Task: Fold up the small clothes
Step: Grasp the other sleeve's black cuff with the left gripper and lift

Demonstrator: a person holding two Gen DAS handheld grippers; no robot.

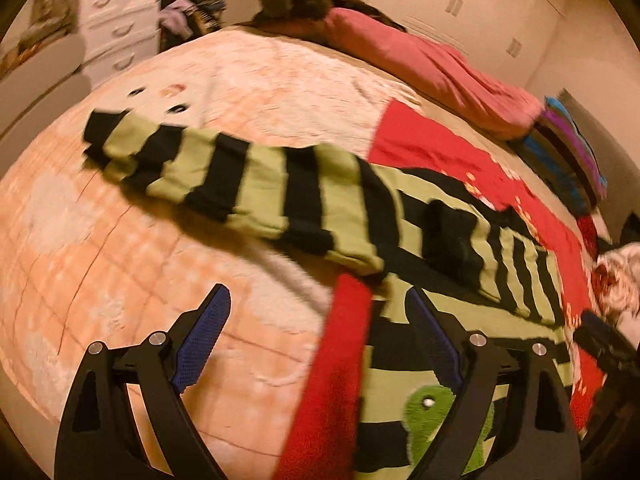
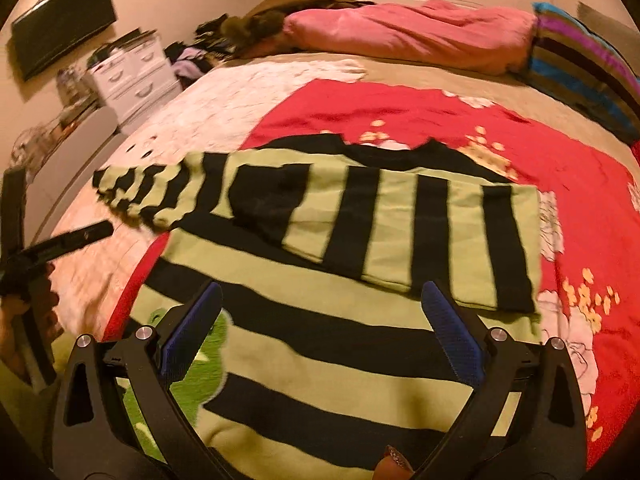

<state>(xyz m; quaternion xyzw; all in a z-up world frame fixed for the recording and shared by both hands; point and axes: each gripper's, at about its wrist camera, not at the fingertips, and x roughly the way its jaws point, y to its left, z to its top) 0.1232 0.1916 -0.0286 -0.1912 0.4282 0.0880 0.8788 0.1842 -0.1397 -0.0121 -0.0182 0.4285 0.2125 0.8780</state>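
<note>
The green-and-black striped knit sweater (image 2: 320, 320) is lying spread on a red floral blanket (image 2: 560, 168) that is covering part of the bed (image 1: 100, 240), its body nearest both cameras with a bright green fuzzy appliqué (image 1: 432, 408) showing on the front. One long striped sleeve (image 2: 408, 232) is lying folded across the chest, while the other striped sleeve (image 1: 224, 176) is trailing out sideways onto the pale peach quilt. The left hand-held gripper (image 1: 320, 332) is hovering over the sweater's edge with its blue-padded jaws spread wide and nothing between them; the right hand-held gripper (image 2: 324, 328) is hovering over the striped body, jaws likewise wide apart and gripping nothing. Both views are blurring with motion. The garment is looking soft, light and floppy, so it is likely going to sag and drape from any single pinch point and drag its loose parts along the quilt. The outstretched sleeve is probably the next piece needing folding in; taking it near the cuff (image 1: 104, 136), where the knit is thicker, is looking sensible. For the body, pinching the hem corners with both grippers is seeming the steadier way to carry a fold over evenly.
</note>
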